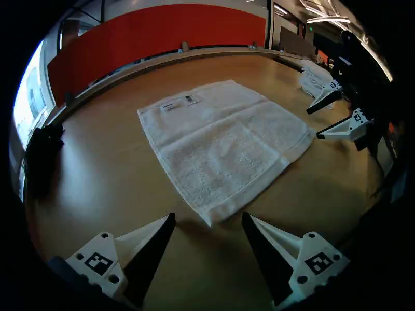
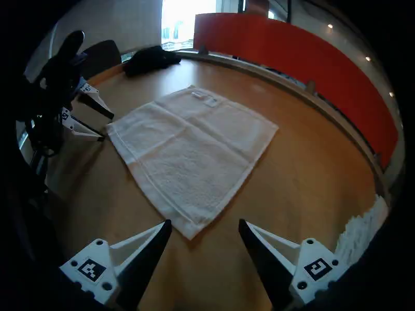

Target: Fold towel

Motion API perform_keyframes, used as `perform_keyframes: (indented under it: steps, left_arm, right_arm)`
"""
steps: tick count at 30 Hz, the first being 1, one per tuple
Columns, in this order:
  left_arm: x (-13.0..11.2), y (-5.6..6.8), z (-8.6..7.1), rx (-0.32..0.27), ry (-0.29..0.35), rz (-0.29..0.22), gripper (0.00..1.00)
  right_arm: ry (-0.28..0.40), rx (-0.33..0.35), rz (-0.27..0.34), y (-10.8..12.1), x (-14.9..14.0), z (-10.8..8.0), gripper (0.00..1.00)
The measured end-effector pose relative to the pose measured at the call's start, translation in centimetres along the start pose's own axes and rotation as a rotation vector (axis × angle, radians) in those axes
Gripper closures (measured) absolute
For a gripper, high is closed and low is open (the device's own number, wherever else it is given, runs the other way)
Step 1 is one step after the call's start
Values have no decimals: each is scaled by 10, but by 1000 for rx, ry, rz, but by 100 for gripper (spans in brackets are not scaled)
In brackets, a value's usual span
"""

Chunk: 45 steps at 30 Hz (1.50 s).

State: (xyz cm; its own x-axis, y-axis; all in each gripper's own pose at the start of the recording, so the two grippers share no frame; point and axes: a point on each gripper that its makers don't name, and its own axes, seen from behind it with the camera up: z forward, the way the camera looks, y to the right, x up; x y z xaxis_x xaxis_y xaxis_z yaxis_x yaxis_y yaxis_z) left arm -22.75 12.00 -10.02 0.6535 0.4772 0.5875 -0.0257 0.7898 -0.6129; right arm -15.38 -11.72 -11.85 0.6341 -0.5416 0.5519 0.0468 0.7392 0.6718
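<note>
Jaws: left gripper and right gripper stand wide open, holding nothing | white square terry towel lies flat on the brown wooden tabletop | we see one towel corner just ahead of each gripper, equally near.

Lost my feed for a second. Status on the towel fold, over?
Left claw open, at one towel corner. Right claw open, at the neighbouring corner. Towel flat on table, ungripped. Nothing in the way.

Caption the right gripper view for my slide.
Open right gripper at the near corner of a flat white towel on a wooden table.
</note>
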Motion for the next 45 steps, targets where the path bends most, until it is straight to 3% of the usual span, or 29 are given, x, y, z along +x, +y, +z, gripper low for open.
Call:
perform_keyframes:
  steps: [14, 22, 27, 43, 45]
  left_arm:
    - [2, 3, 5, -19, -6, 15, 6]
    - [3, 4, 7, -31, -18, 25, 6]
    - [3, 4, 7, -30, -29, 22, 9]
    - [5, 12, 8, -34, -35, 29, 50]
    - [5, 11, 8, -29, -36, 22, 62]
  right_arm:
    - [-15, 34, 9, -3, -6, 7, 2]
    - [-21, 61, 10, -6, -9, 11, 10]
    - [-25, 66, 15, -5, -9, 11, 20]
    - [-25, 88, 8, -10, -6, 13, 73]
    - [-26, 90, 12, -10, -7, 13, 77]
